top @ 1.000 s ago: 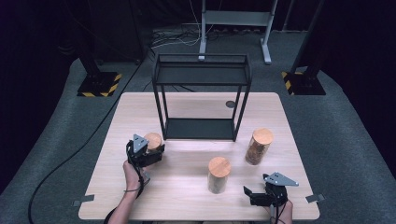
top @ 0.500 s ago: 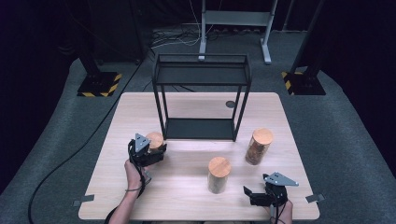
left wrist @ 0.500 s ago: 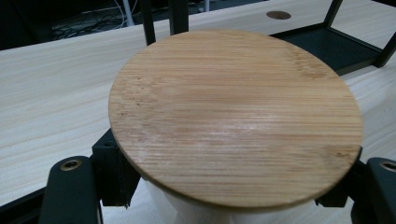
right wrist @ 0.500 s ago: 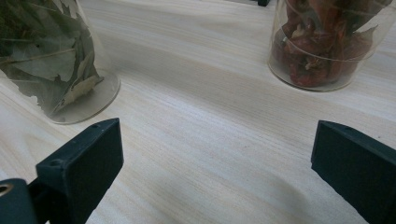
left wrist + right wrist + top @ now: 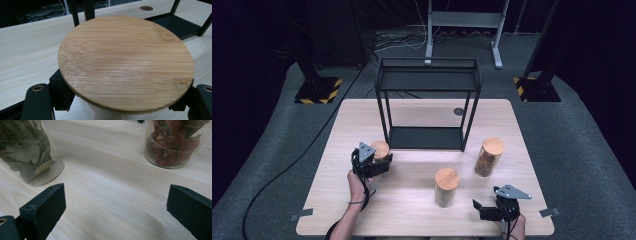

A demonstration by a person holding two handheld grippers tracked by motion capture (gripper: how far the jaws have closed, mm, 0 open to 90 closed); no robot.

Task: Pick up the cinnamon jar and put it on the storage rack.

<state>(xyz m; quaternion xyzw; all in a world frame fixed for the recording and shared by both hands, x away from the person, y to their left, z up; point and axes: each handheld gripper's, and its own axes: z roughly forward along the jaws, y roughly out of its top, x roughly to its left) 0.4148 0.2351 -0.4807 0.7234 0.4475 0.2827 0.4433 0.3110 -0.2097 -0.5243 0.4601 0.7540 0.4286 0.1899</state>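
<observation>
In the high view, the left gripper [image 5: 379, 162] is seen left of centre, closed around a jar with a bamboo lid [image 5: 380, 150] that stands on the table [image 5: 422, 220] just in front of the lower left corner of the black wire rack [image 5: 427, 107]; two more jars, one at lower centre [image 5: 446, 187] and one at centre right [image 5: 488, 156], are left untouched, and the right gripper [image 5: 484, 210] is held low at the lower right, jaws spread, gripping nothing. In the left gripper view, the bamboo lid [image 5: 126, 62] is seen from just above, with the jaws pressed against the pale jar body beneath it. In the right gripper view, the jaws are parted over bare wood, with a leaf-filled jar [image 5: 27, 152] at upper left and a jar of red pieces [image 5: 175, 143] at upper right. The lift is probably best made straight up, the jar kept upright and the grip kept below the lid, so that the rack's post is cleared.
</observation>
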